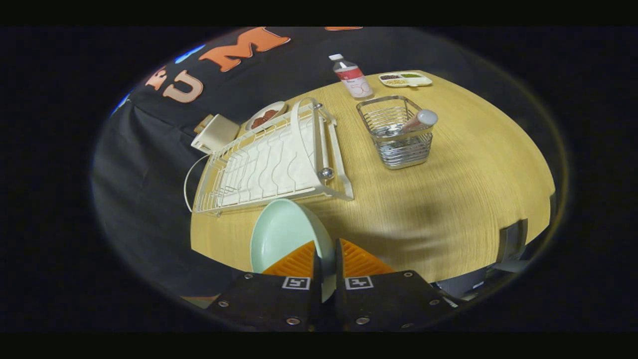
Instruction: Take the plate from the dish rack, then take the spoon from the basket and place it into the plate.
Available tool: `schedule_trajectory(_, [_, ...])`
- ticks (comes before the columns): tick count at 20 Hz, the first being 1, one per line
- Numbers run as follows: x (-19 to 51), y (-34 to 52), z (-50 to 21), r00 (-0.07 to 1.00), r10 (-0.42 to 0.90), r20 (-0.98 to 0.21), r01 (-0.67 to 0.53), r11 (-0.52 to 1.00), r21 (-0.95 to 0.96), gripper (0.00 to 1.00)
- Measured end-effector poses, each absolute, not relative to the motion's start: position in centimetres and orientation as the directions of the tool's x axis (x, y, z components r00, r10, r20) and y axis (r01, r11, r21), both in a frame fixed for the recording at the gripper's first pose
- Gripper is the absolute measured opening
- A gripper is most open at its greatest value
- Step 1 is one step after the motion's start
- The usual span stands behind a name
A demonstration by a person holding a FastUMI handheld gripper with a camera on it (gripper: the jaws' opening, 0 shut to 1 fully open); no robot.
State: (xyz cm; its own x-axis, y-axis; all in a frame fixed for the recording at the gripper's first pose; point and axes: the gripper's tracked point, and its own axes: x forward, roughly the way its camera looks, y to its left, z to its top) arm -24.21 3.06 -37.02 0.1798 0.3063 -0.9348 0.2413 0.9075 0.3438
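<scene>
My gripper (325, 262) is shut on the rim of a pale mint plate (281, 234), both fingers pressing on its edge. The plate hangs above the wooden table, in front of the white wire dish rack (269, 162), whose slots hold nothing. Beyond the fingers to the right stands a metal wire basket (398, 134). A spoon with a pale, pink-tinted handle (421, 119) leans out of the basket's right corner; its bowl lies down inside.
A bottle (353, 77) with a red label and a small divided tray (404, 79) of food sit at the table's far edge. A small bowl (265, 115) and a beige box (215, 134) lie behind the rack. Bare table (448, 199) stretches ahead to the right.
</scene>
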Motion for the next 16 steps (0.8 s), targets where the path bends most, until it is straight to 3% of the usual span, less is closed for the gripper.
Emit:
schedule_trajectory(11, [-22.9,4.1,-37.4,0.199,0.381,-0.903,0.282,0.860,0.425,0.18])
schedule_trajectory(16, [-20.1,2.0,-35.2,0.291,0.382,-0.877,0.307,0.831,0.464,0.33])
